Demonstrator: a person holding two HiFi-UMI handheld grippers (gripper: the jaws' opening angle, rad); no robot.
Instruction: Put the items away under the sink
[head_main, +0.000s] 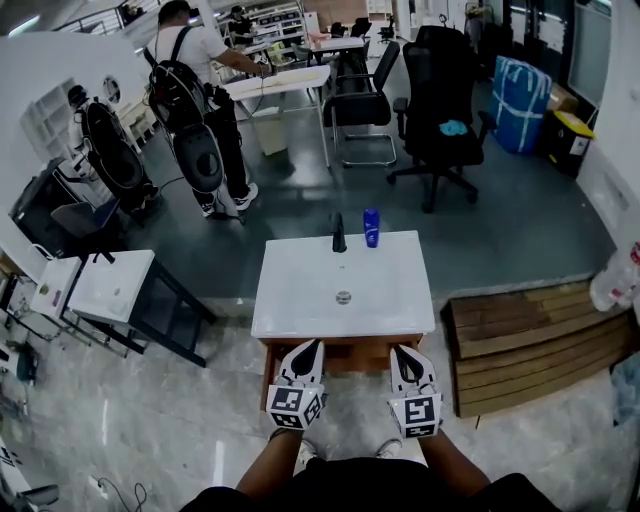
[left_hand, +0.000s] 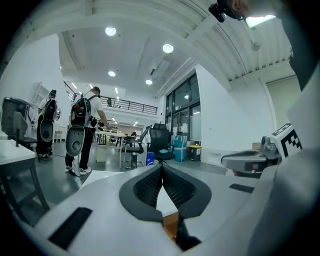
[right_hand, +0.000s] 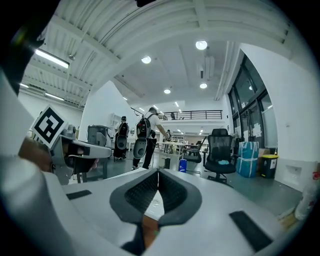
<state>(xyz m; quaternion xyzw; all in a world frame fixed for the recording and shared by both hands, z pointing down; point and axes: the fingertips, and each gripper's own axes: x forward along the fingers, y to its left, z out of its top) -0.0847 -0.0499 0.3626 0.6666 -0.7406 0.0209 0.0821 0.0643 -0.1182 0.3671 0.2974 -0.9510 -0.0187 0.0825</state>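
Far left: small white side table (head_main: 110, 285) on a dark frame, well apart from the sink.

Left gripper (head_main: 317, 343): level at the sink's near edge, tips over the lip. Jaws clenched tip to tip with nothing between them; the left gripper view shows only sink white and cabinet wood through the wedge behind the pads.

Sink (head_main: 300, 300): white rectangular top on a wooden cabinet (head_main: 345, 356), drain (head_main: 343, 297) near the middle. Black faucet (head_main: 338, 232) at the middle of the far edge.

Blue bottle (head_main: 371, 227): just right of the faucet, close beside it, on the sink's far rim. Solid blue with a paler patch low on the body; any print is too small to read. It stands upright with its long axis vertical and its top up — well apart from both grippers, across the basin.

Right gripper (head_main: 394, 349): beside the left, same height and heading. Jaws closed together — empty.

Right of the sink: low wooden platform (head_main: 530, 340) on the floor.
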